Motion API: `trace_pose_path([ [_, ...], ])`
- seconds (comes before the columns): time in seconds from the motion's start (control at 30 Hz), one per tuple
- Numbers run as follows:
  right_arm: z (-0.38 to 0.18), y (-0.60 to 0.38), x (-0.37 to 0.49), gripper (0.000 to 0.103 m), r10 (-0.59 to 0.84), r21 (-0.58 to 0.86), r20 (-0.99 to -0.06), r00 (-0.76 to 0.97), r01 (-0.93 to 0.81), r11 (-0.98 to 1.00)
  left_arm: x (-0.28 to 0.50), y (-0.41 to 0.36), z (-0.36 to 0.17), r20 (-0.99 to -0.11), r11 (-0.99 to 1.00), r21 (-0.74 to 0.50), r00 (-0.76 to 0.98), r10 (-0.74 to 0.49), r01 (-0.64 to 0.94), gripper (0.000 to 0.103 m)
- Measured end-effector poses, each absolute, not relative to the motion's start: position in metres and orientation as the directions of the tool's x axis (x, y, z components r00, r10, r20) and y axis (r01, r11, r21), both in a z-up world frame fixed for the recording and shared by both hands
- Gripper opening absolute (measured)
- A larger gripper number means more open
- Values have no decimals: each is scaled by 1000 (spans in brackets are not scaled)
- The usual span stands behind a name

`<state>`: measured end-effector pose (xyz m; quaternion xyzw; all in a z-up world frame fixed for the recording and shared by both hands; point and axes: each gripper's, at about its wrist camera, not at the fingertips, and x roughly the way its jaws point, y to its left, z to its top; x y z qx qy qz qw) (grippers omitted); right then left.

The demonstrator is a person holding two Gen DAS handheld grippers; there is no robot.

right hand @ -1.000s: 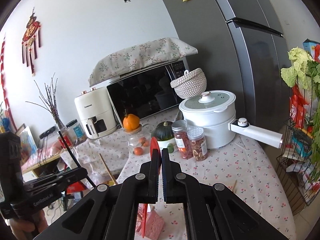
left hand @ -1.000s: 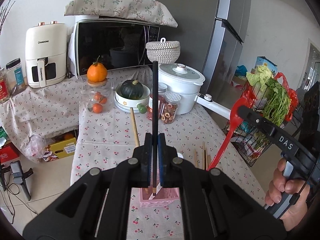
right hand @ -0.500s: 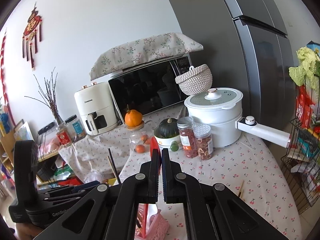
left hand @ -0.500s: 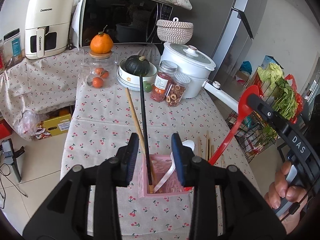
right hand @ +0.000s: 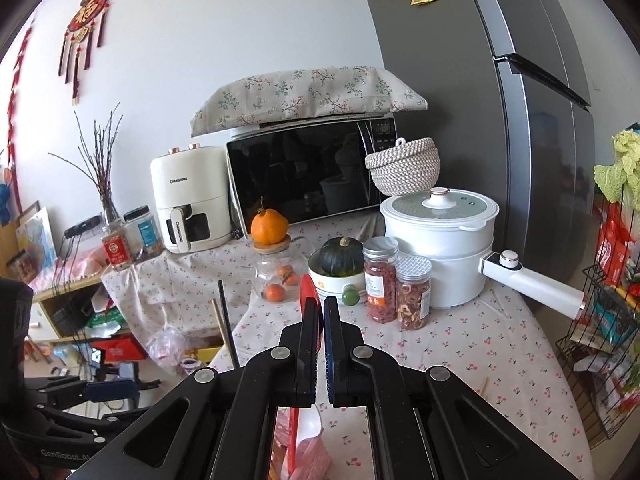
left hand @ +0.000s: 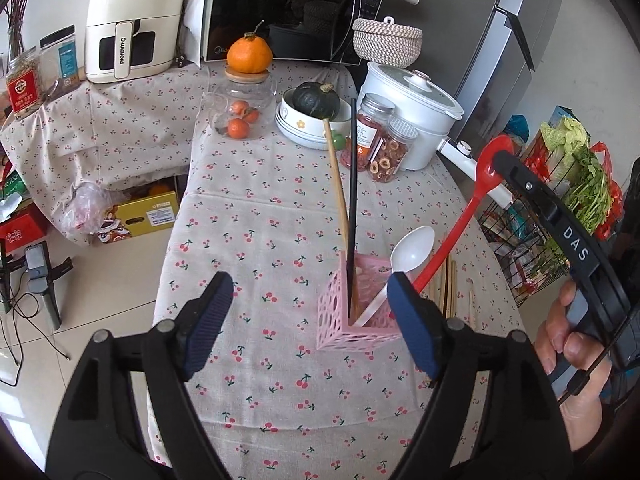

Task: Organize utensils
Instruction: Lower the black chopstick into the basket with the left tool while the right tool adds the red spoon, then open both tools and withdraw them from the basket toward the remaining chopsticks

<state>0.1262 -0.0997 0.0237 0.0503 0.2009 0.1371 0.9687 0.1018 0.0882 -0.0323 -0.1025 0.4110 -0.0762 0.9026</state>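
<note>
Chopsticks are the fiddly part here: the loose wooden chopsticks (left hand: 447,286) lying on the cherry-print tablecloth (left hand: 256,216) just beside the pink holder (left hand: 352,312) look light, thin and stiff, so they would likely roll or skate away under a clumsy pinch and are best taken near mid-length, across the grain, with both pads square. The left gripper (left hand: 308,316) hangs above the near side of the holder with its jaws opening and nothing between them; the black chopstick (left hand: 352,200) and a tan chopstick (left hand: 336,184) already stand leaning in the holder with a white spoon (left hand: 408,256). The right gripper (right hand: 321,344) is pinched tight on the red spoon (left hand: 472,208), held at the handle just under the bowl, its lower end over the holder. Smooth plastic of that kind may twist in the pads, so a grip close to its balance point seems wise.
</note>
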Motion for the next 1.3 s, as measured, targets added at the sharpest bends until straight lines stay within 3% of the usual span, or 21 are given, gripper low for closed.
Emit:
trace_pose_path([
  [0.13, 12, -93, 129, 5, 286, 114, -427, 858, -263, 958, 103, 96, -35, -738, 974, -228, 651, -179, 10, 83],
  [0.2, 11, -95, 129, 11, 289, 119, -441, 850, -264, 957, 103, 100, -35, -740, 974, -225, 652, -163, -11, 86],
  [0.33, 14, -106, 124, 43, 305, 152, -453, 838, -264, 952, 99, 104, -33, -738, 979, -200, 665, -119, -47, 88],
  [0.63, 23, -140, 109, 71, 299, 166, -507, 808, -249, 954, 84, 93, -28, -720, 988, -150, 688, -89, -30, 93],
  [0.97, 17, -199, 91, 85, 226, 172, -576, 786, -154, 973, 67, 64, -20, -684, 995, -101, 725, -82, 18, 98],
  [1.3, 7, -242, 75, 87, 136, 104, -629, 766, -91, 990, 59, 9, -13, -663, 990, -67, 735, -139, 127, 100],
])
